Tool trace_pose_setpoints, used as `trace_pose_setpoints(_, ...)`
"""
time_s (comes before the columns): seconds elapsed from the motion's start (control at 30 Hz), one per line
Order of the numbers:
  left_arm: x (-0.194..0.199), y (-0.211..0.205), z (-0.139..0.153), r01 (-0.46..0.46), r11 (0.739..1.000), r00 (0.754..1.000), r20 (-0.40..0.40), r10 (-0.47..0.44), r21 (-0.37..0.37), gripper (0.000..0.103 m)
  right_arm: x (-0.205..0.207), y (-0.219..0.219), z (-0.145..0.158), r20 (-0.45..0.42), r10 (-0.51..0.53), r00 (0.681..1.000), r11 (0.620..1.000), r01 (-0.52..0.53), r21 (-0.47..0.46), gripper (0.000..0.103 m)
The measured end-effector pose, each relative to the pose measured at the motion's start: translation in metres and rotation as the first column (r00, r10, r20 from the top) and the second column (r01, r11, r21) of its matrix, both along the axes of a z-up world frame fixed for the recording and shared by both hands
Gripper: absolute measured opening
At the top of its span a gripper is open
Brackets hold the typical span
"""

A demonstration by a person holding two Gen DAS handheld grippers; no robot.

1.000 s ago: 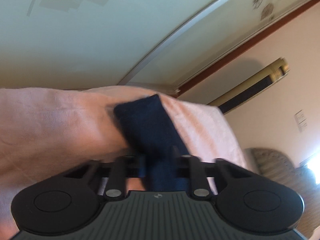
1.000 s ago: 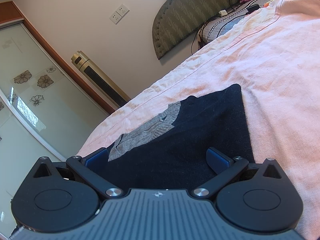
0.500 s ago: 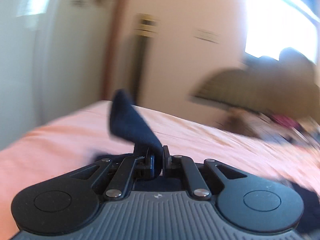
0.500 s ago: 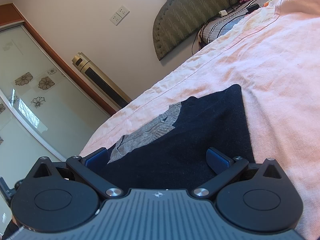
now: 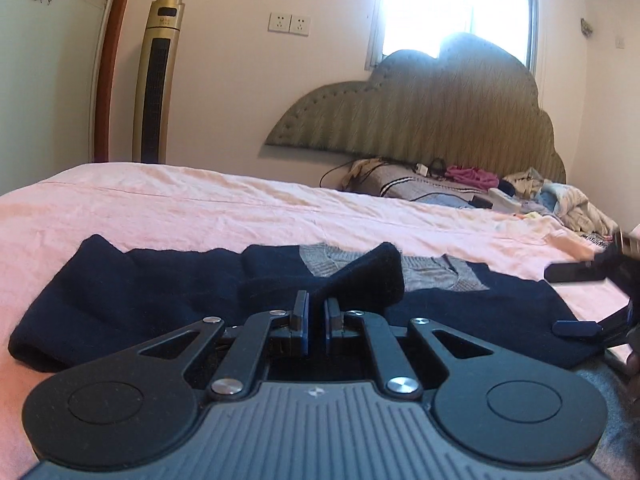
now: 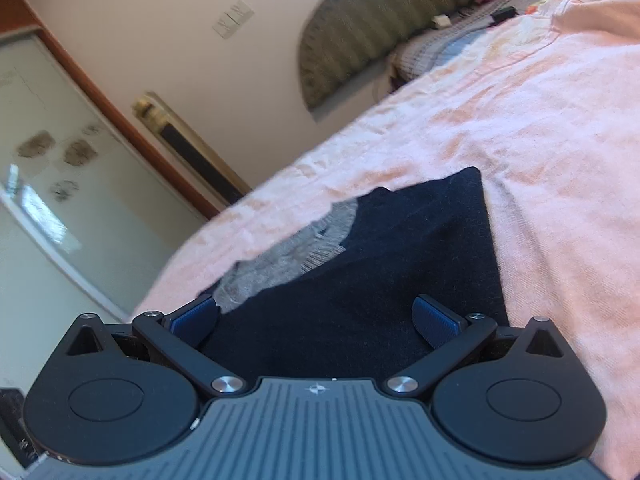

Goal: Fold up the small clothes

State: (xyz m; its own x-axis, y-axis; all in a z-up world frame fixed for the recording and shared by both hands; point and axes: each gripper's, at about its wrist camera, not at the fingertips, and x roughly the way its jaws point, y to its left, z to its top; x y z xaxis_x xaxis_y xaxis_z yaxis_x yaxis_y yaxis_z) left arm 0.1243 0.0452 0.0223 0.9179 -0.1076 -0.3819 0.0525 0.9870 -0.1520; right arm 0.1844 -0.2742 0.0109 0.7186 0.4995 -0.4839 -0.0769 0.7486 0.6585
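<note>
While the left gripper [image 5: 316,312] is clamped on a sleeve [image 5: 360,276] laid over the sweater [image 5: 160,292], folding is only begun. The right gripper [image 6: 316,320], jaws apart, waits at 3 o'clock.

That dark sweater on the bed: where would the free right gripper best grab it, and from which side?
Probably the far pointed corner of the navy sweater, coming in low from the bare pink sheet on its right. The corner lies flat and thin at the edge, so open fingers could slip around it.
</note>
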Motion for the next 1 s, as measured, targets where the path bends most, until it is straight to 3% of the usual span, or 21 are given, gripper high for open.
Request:
trace_pose_setpoints(0.1, 0.003, -0.003, 0.002, 0.010, 1.000, 1.000, 0.018, -0.010, 0.002, 0.007, 0.007, 0.031, 0.018, -0.009, 0.157, 0.988, 0.966, -0.151, 0.210, 0.103)
trace_pose_setpoints(0.23, 0.003, -0.003, 0.002, 0.020, 1.000, 1.000, 0.023, -0.020, -0.004, 0.007, 0.038, 0.103, 0.018, -0.146, 0.353, 0.924, 0.919, -0.313, 0.241, 0.103)
trace_pose_setpoints(0.37, 0.002, 0.000, 0.002, 0.026, 0.999, 0.999, 0.032, -0.025, -0.026, 0.007, 0.070, 0.143, -0.010, -0.307, 0.357, 0.882, 0.910, -0.255, 0.327, 0.102)
trace_pose_setpoints(0.5, 0.002, 0.001, 0.002, 0.040, 0.999, 0.999, 0.035, -0.038, -0.036, 0.007, 0.082, 0.158, -0.019, -0.319, 0.339, 0.885, 0.901, -0.208, 0.380, 0.095)
trace_pose_setpoints(0.57, 0.001, 0.001, 0.001, 0.043, 0.998, 0.998, 0.038, -0.041, -0.039, 0.007, 0.086, 0.159, -0.022, -0.321, 0.324, 0.890, 0.905, -0.194, 0.378, 0.086)
trace_pose_setpoints(0.63, 0.001, 0.001, 0.002, 0.049, 0.998, 0.998, 0.039, -0.047, -0.043, 0.007, 0.087, 0.160, -0.023, -0.311, 0.315, 0.897, 0.916, -0.202, 0.346, 0.055)
trace_pose_setpoints(0.73, 0.002, 0.001, 0.002, 0.070, 0.996, 0.997, 0.027, -0.069, -0.051, 0.009, 0.088, 0.157, -0.023, -0.286, 0.293, 0.912, 0.937, -0.215, 0.275, 0.019)
trace_pose_setpoints(0.77, 0.003, 0.001, 0.001, 0.071, 0.996, 0.997, 0.020, -0.070, -0.050, 0.010, 0.087, 0.156, -0.022, -0.277, 0.296, 0.914, 0.938, -0.222, 0.267, 0.018)
trace_pose_setpoints(0.8, 0.003, 0.002, 0.001, 0.069, 0.996, 0.998, 0.017, -0.068, -0.053, 0.013, 0.086, 0.154, -0.020, -0.258, 0.295, 0.920, 0.939, -0.229, 0.257, 0.016)
trace_pose_setpoints(0.87, 0.002, 0.004, 0.001, 0.061, 0.996, 0.998, 0.019, -0.060, -0.066, 0.031, 0.084, 0.148, -0.010, -0.212, 0.300, 0.930, 0.938, -0.248, 0.242, 0.015)
trace_pose_setpoints(0.93, -0.002, 0.007, 0.003, 0.043, 0.996, 0.998, 0.046, -0.039, -0.084, 0.083, 0.085, 0.134, 0.001, -0.177, 0.297, 0.938, 0.941, -0.256, 0.222, 0.015)
trace_pose_setpoints(1.0, -0.011, 0.013, 0.005, 0.017, 0.993, 0.993, 0.115, -0.003, -0.117, 0.098, 0.086, 0.118, 0.014, -0.152, 0.284, 0.947, 0.948, -0.253, 0.194, 0.015)
